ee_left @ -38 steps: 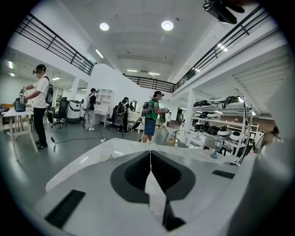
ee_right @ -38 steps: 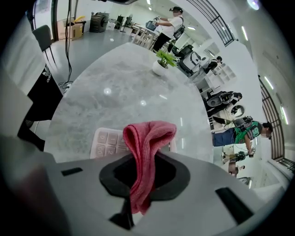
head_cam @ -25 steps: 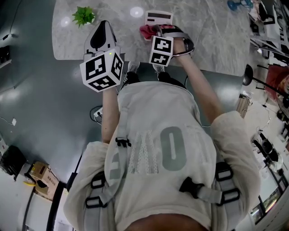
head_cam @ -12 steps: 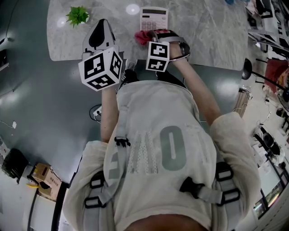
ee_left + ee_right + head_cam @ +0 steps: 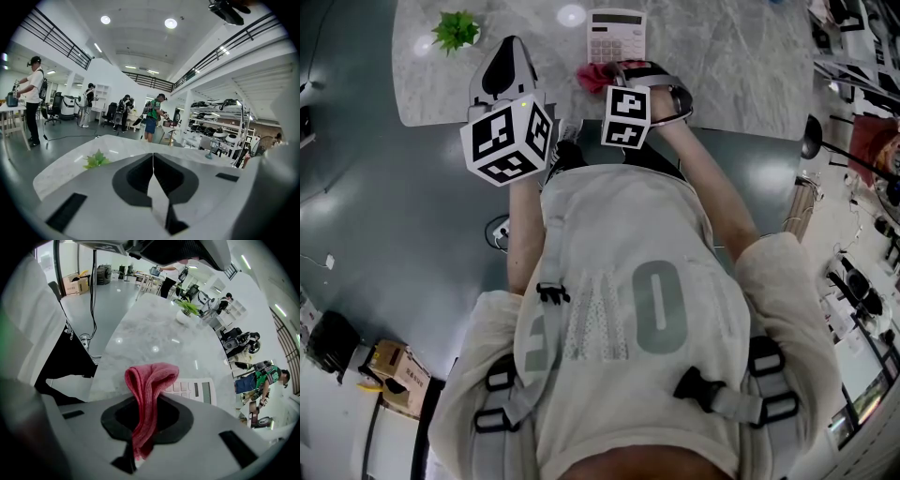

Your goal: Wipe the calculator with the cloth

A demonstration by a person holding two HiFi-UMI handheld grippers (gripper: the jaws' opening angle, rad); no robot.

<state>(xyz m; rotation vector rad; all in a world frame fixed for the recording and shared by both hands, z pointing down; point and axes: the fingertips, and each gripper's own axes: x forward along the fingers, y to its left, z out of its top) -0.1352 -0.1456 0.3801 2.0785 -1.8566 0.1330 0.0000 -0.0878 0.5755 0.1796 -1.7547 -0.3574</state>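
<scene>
Bearing calculator (image 5: 616,36), green plant (image 5: 455,30): pale marble worktop (image 5: 731,66), glossy grey floor (image 5: 384,206) below. Right hand-held gripper (image 5: 148,403) grasping pink cloth (image 5: 151,378); left hand-held gripper (image 5: 153,157) clenched, empty.

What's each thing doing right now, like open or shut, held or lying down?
Left gripper: fingers shut, nothing between them.
Right gripper: fingers shut on the cloth.
Cloth: bunched up, pinched in the right gripper.
Calculator: lying flat, keys up, uncovered.
Plant: standing upright.
</scene>
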